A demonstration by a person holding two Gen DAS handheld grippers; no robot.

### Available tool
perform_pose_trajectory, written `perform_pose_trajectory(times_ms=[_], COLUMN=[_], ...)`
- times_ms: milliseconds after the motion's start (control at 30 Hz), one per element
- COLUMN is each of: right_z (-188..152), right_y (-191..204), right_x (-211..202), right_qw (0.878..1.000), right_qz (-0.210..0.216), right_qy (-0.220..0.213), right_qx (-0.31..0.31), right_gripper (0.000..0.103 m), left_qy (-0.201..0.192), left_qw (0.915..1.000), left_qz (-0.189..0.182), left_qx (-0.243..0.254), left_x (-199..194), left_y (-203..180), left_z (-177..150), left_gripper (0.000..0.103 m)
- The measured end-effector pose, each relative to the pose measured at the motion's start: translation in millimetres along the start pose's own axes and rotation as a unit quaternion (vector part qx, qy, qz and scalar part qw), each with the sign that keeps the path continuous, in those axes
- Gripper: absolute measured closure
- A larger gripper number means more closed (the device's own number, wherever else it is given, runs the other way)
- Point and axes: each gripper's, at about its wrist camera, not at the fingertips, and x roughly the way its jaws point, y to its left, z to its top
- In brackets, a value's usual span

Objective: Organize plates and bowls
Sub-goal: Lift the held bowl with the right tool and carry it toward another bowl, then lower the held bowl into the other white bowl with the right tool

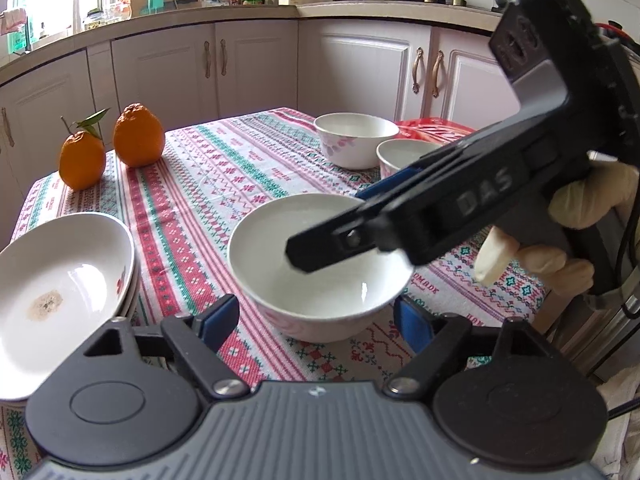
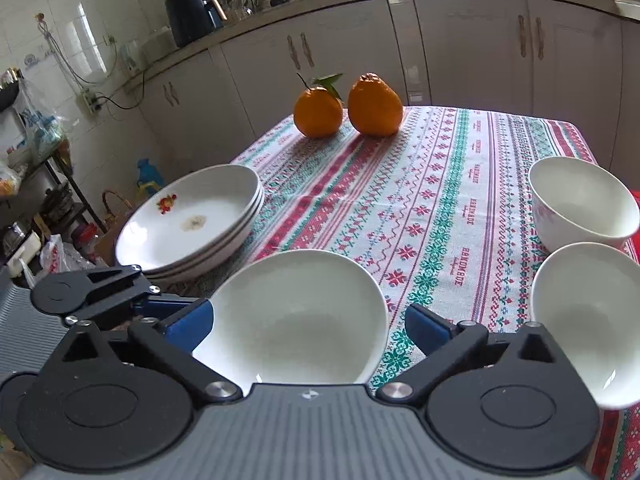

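Bowls and plates share a table under a cloth woven in red, green and white bands, with the word "HANDMADE" repeated along some of its stripes. Nearest in both wrist views, a white bowl stands upright on the cloth, empty, with a faint pink pattern on its outer wall. The left gripper has its blue pads spread to either side of the bowl's near wall without pressing on it. The right gripper is spread wide too, its pads standing apart from the same bowl's rim on both sides; in the left view its black body reaches over the bowl and bears the raised letters "DAS", held by a hand in a pale glove. To the left of the bowl sits a stack of white plates near the table's edge; the top one carries a small red fruit print and a brownish smear. On the right side are two more white bowls, close beside each other, the farther with a pink flower pattern. At the far end stand two oranges, one with stem and leaves. Beyond them run white cabinets and a crowded counter whose bottle labels are too small to read.
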Motion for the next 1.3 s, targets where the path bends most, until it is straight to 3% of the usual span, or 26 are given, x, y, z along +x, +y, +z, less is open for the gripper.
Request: perform_pose_trajectory(times_ms=[367,633,900,1300], right_z=[-6.3,-15.4,-21.0,-19.0], right_y=[1.9,-14.6,-44.4,-90.6], right_x=[-39.4,-77.8,-102.1,-102.1], right_qw=[0.999,0.993,0.982,0.979], right_qz=[-0.039,-0.104,-0.174,-0.189], right_qy=[-0.034,-0.062,-0.071,-0.064], right_qx=[-0.012,-0.009,0.011,0.043], right_gripper=[0.0,0.0,0.0,0.0], left_qy=[0.001,-0.034,-0.049,-0.036], left_qw=[0.9999,0.9984,0.9957,0.9955], left_qz=[-0.003,-0.006,-0.022,-0.03], left_qx=[-0.01,0.046,0.076,0.083], left_x=[-19.9,-28.9,2.3,62.7], left_y=[2.3,-23.4,-57.5,-94.1], left_z=[2.0,22.7,45.9,67.2], left_gripper=[0.011,0.009,0.009,0.009])
